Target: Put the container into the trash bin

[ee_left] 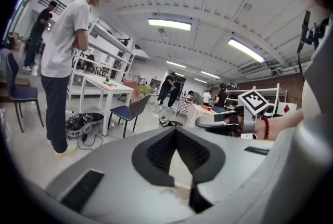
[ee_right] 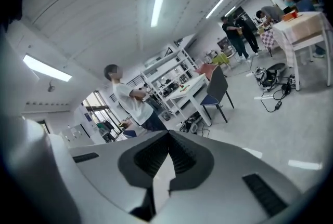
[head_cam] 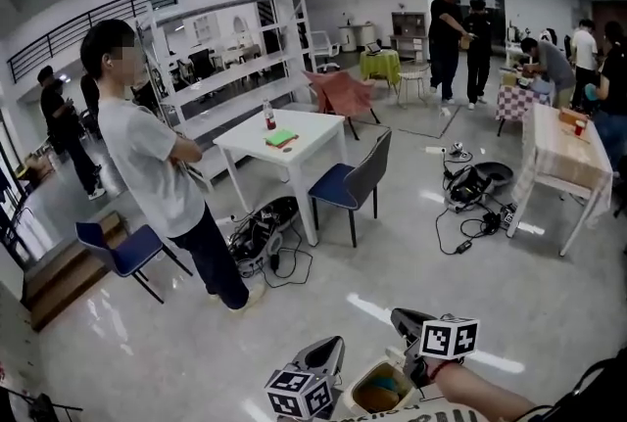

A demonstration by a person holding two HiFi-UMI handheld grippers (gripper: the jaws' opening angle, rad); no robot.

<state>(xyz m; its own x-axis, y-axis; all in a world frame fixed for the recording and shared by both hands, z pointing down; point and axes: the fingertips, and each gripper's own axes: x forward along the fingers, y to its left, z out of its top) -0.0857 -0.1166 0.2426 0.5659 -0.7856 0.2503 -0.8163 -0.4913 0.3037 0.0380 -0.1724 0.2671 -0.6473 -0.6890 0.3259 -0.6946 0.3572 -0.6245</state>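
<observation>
Pre-grasp, I'd say. Left gripper (ee_left: 175, 132) & right gripper (ee_right: 167, 134) both have jaws closed on nothing, aimed out at the room. Container (head_cam: 382, 393) sits low btwn them, close to the person, and looks ungripped. No bin in view. Next: open jaws, tip down, take the rim, find the bin.

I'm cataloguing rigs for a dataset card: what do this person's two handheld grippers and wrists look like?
Both the left gripper and right gripper are grey shells with black ribbed pads. Each carries a white cube printed with black square markers. The right wrist wears a red bead bracelet.
</observation>
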